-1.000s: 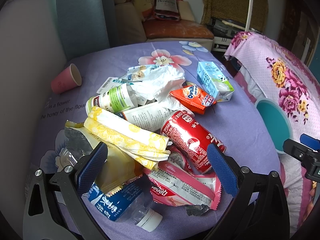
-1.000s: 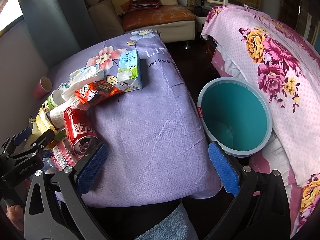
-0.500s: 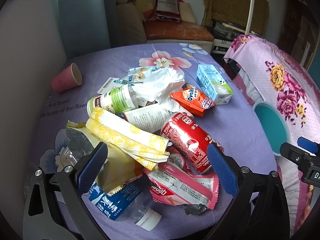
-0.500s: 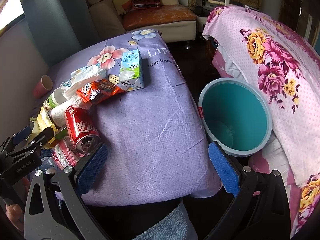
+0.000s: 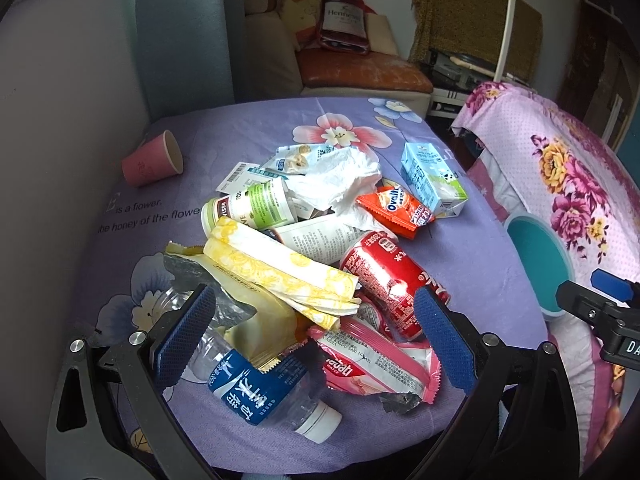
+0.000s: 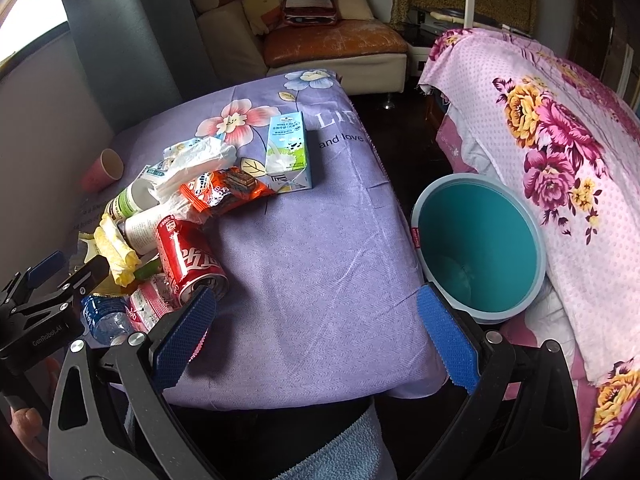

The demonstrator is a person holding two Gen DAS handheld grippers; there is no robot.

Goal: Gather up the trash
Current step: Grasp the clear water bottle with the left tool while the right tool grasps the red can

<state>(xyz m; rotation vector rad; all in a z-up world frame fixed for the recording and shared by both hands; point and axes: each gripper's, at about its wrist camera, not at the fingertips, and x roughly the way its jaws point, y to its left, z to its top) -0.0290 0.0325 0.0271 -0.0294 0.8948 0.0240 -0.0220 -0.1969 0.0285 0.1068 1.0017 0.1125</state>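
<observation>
**Me:** Trash first. It all sits heaped on the purple-clothed bench (image 5: 472,264), and I'll place everything from the red soda can (image 5: 384,280). The pink wafer wrapper (image 5: 376,364) lies just on my side of that can, the yellow wrapper (image 5: 280,276) is beside it on the side away from the bin, and the crushed water bottle (image 5: 260,380) is under the yellow one. Beyond the can lie the orange snack packet (image 5: 396,210), a crumpled tissue (image 5: 336,178) and the milk carton (image 5: 434,178). The teal bin (image 6: 480,240) stands on the floor, off the bench edge on the can's far side.

**Helper:** How will they handle?

**Me:** I'd judge the can light and stiff but slick and round, so I'd pinch it across the middle of its body. The wrappers are limp and crinkly; best to grab a bunched fold. The bottle looks empty and will give under pressure.

**Helper:** And your tools?

**Me:** My left hand-held gripper (image 5: 316,332) is spread wide above the near end of the heap, the can's base just inside one pad, holding nothing. My right hand-held gripper (image 6: 316,332) is equally wide and empty over the bare cloth between can and bin.
</observation>
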